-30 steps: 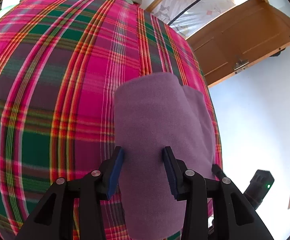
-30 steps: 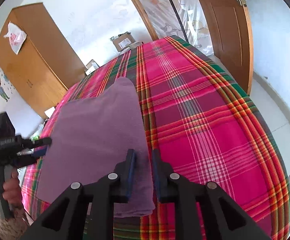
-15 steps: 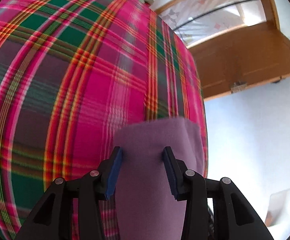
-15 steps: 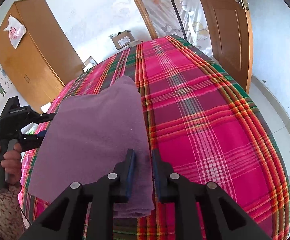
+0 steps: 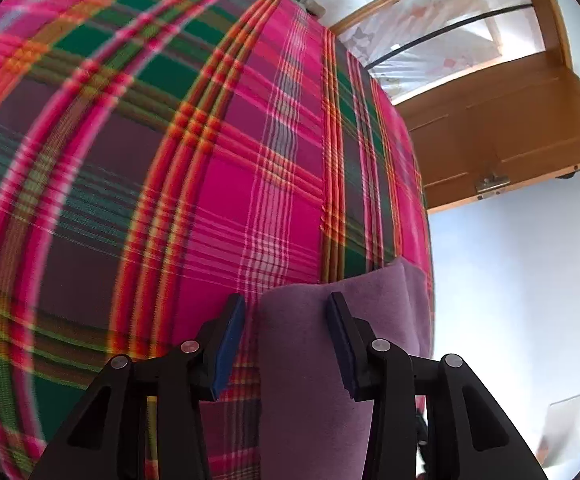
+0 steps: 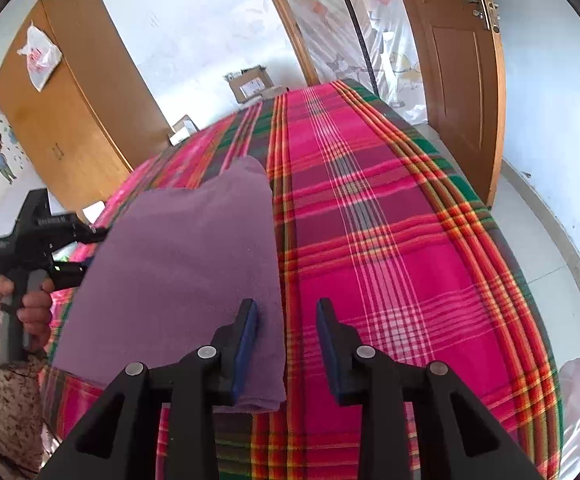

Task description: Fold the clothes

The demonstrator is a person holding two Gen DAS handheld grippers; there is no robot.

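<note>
Since a second ago our right claw (image 6: 286, 344) has spread open, releasing the folded purple cloth (image 6: 186, 264) lying on the plaid-covered bed (image 6: 390, 240), while our left claw (image 5: 286, 344) gapes wide over its other edge.

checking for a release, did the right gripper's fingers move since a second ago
Yes. The right gripper has opened: its fingers stood close on the purple cloth edge and now spread apart, cloth lying on the plaid bed.

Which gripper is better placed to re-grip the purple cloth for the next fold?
Left, probably. The left gripper is open with the purple cloth lying between its fingers. The right gripper is open too, mostly over the plaid bedspread beside the cloth's edge.
</note>
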